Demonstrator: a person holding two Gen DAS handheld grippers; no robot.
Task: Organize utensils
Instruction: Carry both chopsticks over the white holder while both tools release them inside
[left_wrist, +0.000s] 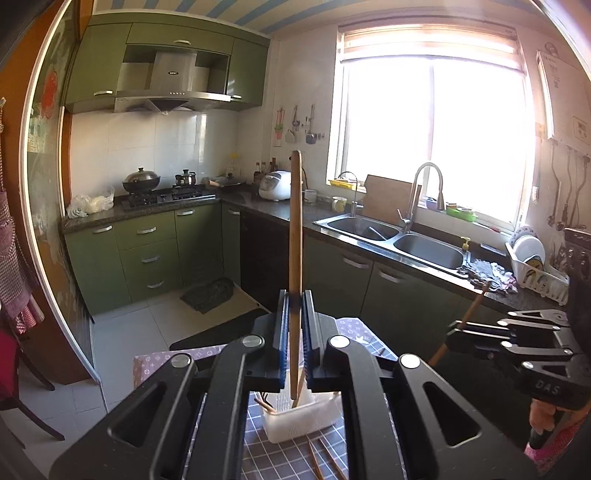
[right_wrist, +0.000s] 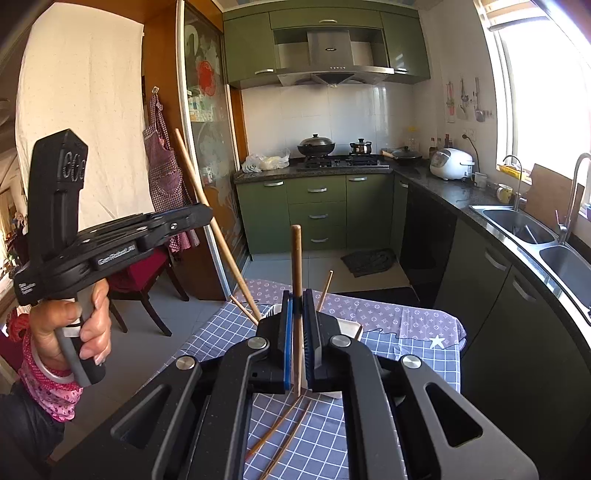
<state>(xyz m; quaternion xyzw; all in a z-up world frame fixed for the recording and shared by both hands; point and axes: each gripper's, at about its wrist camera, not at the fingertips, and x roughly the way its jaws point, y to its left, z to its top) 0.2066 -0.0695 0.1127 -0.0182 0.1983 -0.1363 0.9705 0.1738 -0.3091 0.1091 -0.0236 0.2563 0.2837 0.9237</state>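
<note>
"DAS" on the right gripper (left_wrist: 452, 334) body, "GenRobot.AI" on the left gripper (right_wrist: 207, 214) body

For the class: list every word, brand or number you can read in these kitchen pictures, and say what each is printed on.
"DAS": right gripper body.
"GenRobot.AI": left gripper body.
Range hood badge: too small.
Wall notices: blurred.
Left gripper's small white label: unreadable.
</note>
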